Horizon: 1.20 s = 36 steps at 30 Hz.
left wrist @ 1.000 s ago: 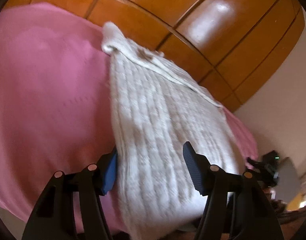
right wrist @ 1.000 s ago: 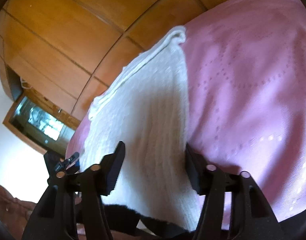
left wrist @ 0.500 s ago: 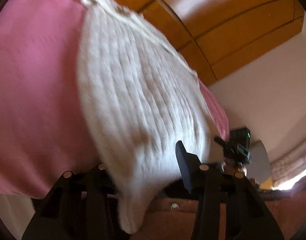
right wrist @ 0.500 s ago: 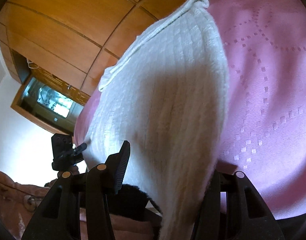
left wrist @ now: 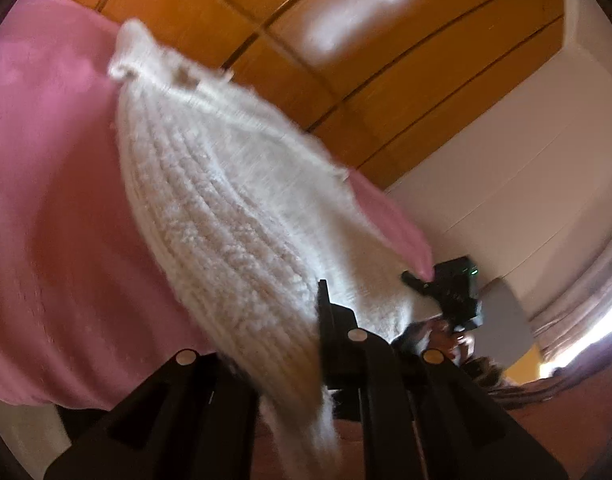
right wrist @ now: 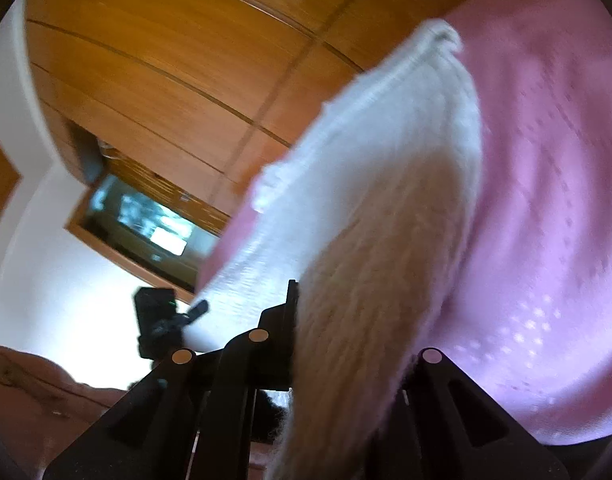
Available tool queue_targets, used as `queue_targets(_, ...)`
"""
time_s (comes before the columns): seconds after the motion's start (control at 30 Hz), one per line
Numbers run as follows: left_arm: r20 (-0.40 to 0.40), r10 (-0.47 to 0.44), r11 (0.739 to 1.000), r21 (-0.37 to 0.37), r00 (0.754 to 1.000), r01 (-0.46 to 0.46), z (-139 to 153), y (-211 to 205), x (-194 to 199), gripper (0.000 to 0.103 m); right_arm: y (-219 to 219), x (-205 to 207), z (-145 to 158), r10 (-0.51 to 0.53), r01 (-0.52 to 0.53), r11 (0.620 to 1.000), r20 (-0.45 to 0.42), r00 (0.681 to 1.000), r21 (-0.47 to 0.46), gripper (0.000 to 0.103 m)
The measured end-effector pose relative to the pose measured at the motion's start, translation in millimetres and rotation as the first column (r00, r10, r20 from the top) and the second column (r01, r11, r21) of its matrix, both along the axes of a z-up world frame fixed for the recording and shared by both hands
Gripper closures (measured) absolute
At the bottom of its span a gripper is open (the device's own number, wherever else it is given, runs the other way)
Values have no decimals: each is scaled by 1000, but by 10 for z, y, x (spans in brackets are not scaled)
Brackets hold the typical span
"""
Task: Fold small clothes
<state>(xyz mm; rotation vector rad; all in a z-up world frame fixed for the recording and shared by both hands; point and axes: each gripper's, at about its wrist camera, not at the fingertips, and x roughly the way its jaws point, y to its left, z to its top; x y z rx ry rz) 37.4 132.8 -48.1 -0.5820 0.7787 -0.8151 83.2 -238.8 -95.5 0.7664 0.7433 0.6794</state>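
Note:
A white ribbed knit garment (left wrist: 234, 208) lies on a pink bedspread (left wrist: 50, 200), with its near edge lifted. My left gripper (left wrist: 282, 344) is shut on the near left corner of the garment; the cloth drapes over the left finger and hides it. In the right wrist view the same garment (right wrist: 369, 208) rises from the pink bedspread (right wrist: 545, 200). My right gripper (right wrist: 345, 352) is shut on its near right corner, and the cloth covers the right finger. Each gripper shows small in the other's view.
A wooden panelled wardrobe (left wrist: 345, 40) stands behind the bed. A white wall (left wrist: 525, 160) is to the right in the left wrist view. A dark framed opening (right wrist: 146, 232) shows at the left in the right wrist view. Brown fabric (right wrist: 34, 392) lies below.
Both grippers went from open around the garment's near edge to shut on it. The near edge has lifted off the bedspread and hangs over the fingers.

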Motion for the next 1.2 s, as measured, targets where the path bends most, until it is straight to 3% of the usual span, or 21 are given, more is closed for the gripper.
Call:
queue_targets(0.2, 80, 1, 996, -94, 997, 7, 289, 105, -122, 98, 34, -73, 359, 32, -46, 994, 142, 989, 99, 96)
queue_targets(0.43, 97, 16, 972, -236, 995, 7, 469, 390, -211, 98, -53, -253, 612, 69, -105, 984, 230, 971, 147, 96)
queue_targets(0.57, 130, 6, 945, -325, 992, 37, 669, 517, -306, 98, -110, -498, 792, 129, -193, 963, 303, 944, 190, 96)
queue_targets(0.7, 176, -42, 922, -372, 984, 106, 846, 570, -407, 97, -81, -690, 968, 191, -287, 930, 366, 911, 228, 96)
queue_targets(0.8, 177, -38, 908, -404, 984, 108, 884, 656, -386, 97, -61, -764, 1046, 215, -323, 917, 392, 895, 234, 96)
queue_targets(0.93, 122, 5, 893, -448, 993, 51, 773, 781, -220, 97, -192, -670, 974, 179, -286, 915, 350, 920, 286, 96)
queue_targets(1.1, 63, 49, 930, -368, 997, -22, 683, 731, 182, 97, -346, -461, 844, 95, -172, 934, 245, 965, 314, 96)
queue_targets(1.2, 26, 79, 939, -339, 997, -65, 595, 720, 419, 97, -385, -213, 783, 59, -122, 938, 197, 979, 326, 96)
